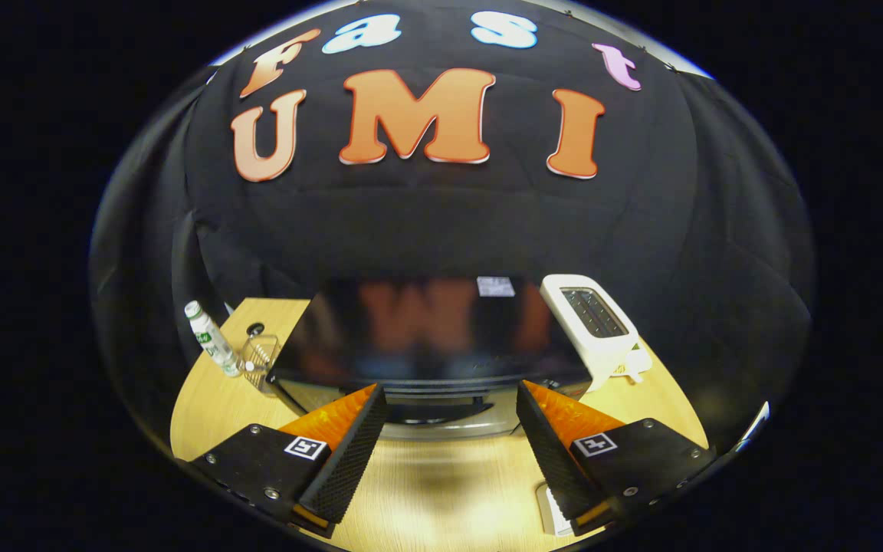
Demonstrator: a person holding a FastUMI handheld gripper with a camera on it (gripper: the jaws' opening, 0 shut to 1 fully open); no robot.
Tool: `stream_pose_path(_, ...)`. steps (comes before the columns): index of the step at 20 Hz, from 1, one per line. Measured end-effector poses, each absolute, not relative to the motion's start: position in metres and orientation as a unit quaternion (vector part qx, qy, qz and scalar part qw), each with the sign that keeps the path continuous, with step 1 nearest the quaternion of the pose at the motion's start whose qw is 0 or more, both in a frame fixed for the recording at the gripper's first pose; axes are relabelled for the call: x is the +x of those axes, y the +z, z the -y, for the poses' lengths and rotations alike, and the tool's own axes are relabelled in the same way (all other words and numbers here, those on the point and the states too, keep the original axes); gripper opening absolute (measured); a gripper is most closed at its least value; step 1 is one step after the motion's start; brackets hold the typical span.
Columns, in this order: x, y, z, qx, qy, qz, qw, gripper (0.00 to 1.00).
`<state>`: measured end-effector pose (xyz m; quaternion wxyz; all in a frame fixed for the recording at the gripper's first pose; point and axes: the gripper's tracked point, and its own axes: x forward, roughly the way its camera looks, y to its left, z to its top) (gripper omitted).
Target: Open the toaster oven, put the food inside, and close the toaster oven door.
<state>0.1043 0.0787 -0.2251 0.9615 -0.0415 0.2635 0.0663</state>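
Though spread, tool [451,392] before glossy toaster oven [426,337]

Jaws spread wide apart, gripper [451,399] holding nothing, poised above the wooden table [441,491]. Just ahead of the jaws, close to their tips: toaster oven [426,337], glossy dark top facing up, door shut, its handle seen between the two tips. Beyond the right-hand jaw, just beside the oven: white pop-up toaster [595,322], tilted. Beyond the left-hand jaw, near the table's far corner: small white bottle [210,337] with a green label, leaning, and right next to it a clear container [259,356]. Under the right-hand jaw, on the table: small white flat object [553,514], partly hidden.
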Motion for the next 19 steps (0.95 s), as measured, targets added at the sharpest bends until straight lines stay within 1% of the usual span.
stream_pose_path(6, 0.144, -0.132, -0.008, -0.043, 0.043, -0.186, 0.981, 1.00)
stream_pose_path(9, 0.150, -0.092, 0.033, -0.030, 0.031, -0.154, 0.987, 1.00)
stream_pose_path(12, 0.152, -0.052, 0.083, -0.059, 0.012, -0.109, 0.992, 1.00)
stream_pose_path(19, 0.136, -0.013, 0.142, -0.031, 0.027, -0.072, 0.997, 1.00)
